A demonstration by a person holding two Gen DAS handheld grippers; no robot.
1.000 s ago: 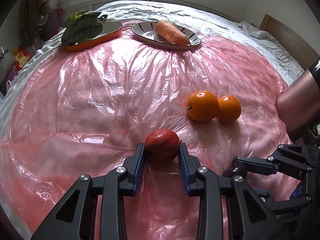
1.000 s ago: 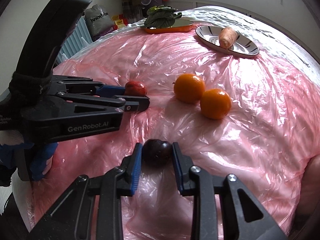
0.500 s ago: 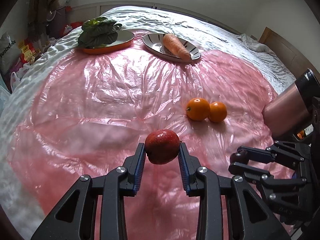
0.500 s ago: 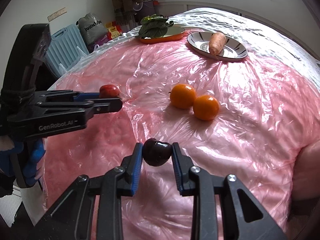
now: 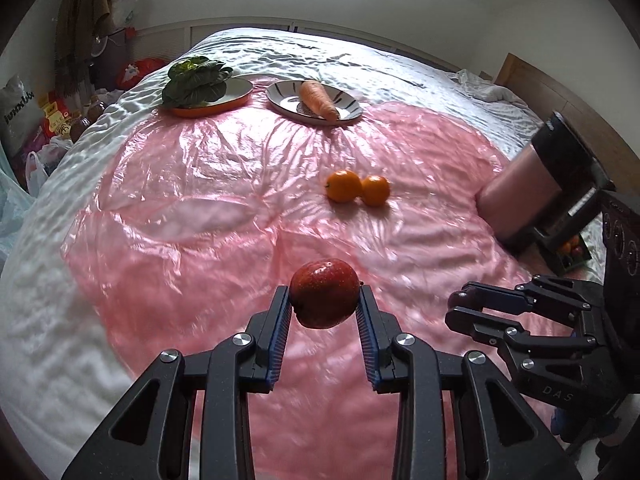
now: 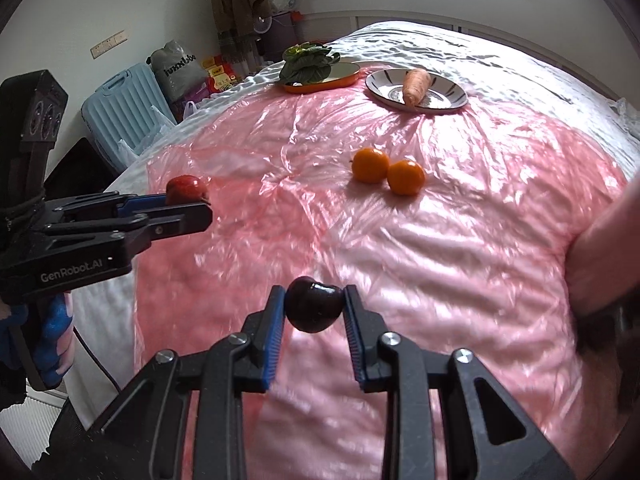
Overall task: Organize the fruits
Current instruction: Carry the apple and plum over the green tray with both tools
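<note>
Left wrist view: the left gripper (image 5: 324,312) clamps a red apple (image 5: 324,293) above the pink plastic sheet (image 5: 200,216) — two oranges (image 5: 357,188) lie touching farther on.

Right wrist view: the right gripper (image 6: 315,312) grips a dark plum (image 6: 315,309), held off the sheet — beyond, a carrot (image 6: 416,86) on a plate (image 6: 448,102).
</note>
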